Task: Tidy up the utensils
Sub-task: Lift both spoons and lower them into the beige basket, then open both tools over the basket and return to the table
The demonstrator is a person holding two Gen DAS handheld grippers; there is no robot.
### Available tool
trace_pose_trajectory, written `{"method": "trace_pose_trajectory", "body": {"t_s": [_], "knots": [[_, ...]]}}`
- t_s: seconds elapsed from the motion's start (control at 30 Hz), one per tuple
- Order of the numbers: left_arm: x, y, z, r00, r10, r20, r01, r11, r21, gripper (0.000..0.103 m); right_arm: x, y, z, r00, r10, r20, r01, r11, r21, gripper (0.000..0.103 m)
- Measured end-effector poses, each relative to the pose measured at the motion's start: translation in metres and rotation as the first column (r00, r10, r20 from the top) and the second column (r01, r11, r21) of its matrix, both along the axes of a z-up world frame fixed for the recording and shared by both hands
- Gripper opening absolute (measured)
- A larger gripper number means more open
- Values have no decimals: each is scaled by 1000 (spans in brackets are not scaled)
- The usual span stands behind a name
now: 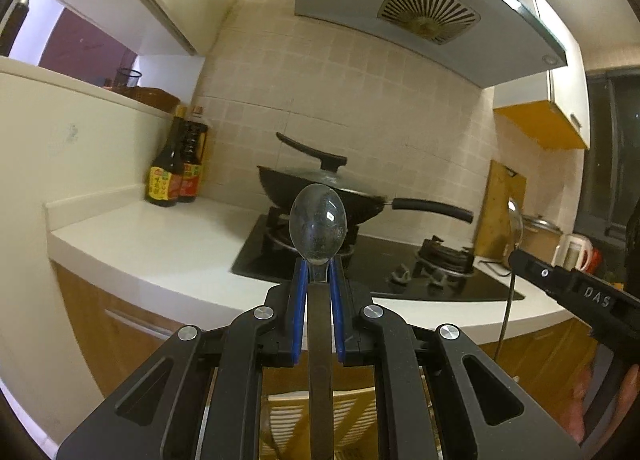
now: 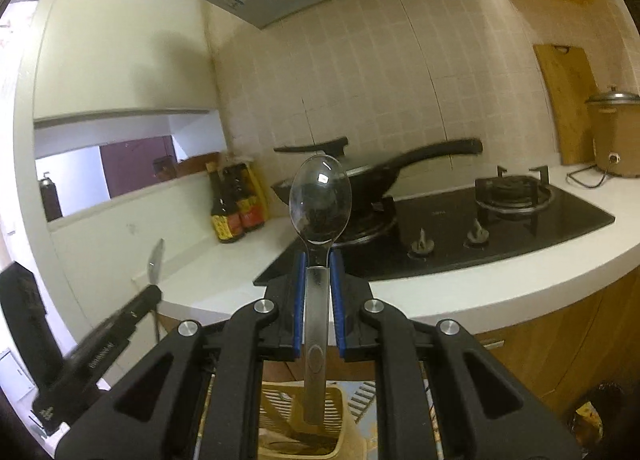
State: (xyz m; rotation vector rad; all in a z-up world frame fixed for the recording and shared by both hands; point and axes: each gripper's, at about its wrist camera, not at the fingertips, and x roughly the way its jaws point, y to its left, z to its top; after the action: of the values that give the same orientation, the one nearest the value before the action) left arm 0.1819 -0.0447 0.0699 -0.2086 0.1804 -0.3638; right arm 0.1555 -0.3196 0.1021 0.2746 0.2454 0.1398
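Observation:
My left gripper is shut on a metal spoon, bowl up, handle running down between the blue pads. My right gripper is shut on a second metal spoon, also bowl up. Below each gripper stands a yellow slotted utensil holder, also seen in the left wrist view; the right spoon's handle end hangs just over it. The right gripper shows at the right of the left wrist view, and the left gripper at the left of the right wrist view.
A black wok with lid sits on the black gas hob on a white counter. Two sauce bottles stand in the corner. A wooden cutting board and a cooker pot stand at the right.

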Motion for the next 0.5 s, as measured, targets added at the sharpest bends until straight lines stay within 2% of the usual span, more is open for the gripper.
{"method": "trace_pose_trajectory", "body": {"t_s": [0.3, 0.47, 0.5], "knots": [[-1, -1, -17, 1000, 9, 29, -10, 999, 52, 10, 5, 12, -31, 1000, 7, -6, -7, 1000, -20, 10], [-4, 10, -26, 1000, -30, -4, 30, 999, 12, 12, 0, 7, -40, 999, 40, -28, -39, 999, 19, 11], [-4, 12, -27, 999, -43, -13, 44, 999, 7, 17, -2, 7, -40, 998, 45, -33, -45, 999, 19, 14]]}}
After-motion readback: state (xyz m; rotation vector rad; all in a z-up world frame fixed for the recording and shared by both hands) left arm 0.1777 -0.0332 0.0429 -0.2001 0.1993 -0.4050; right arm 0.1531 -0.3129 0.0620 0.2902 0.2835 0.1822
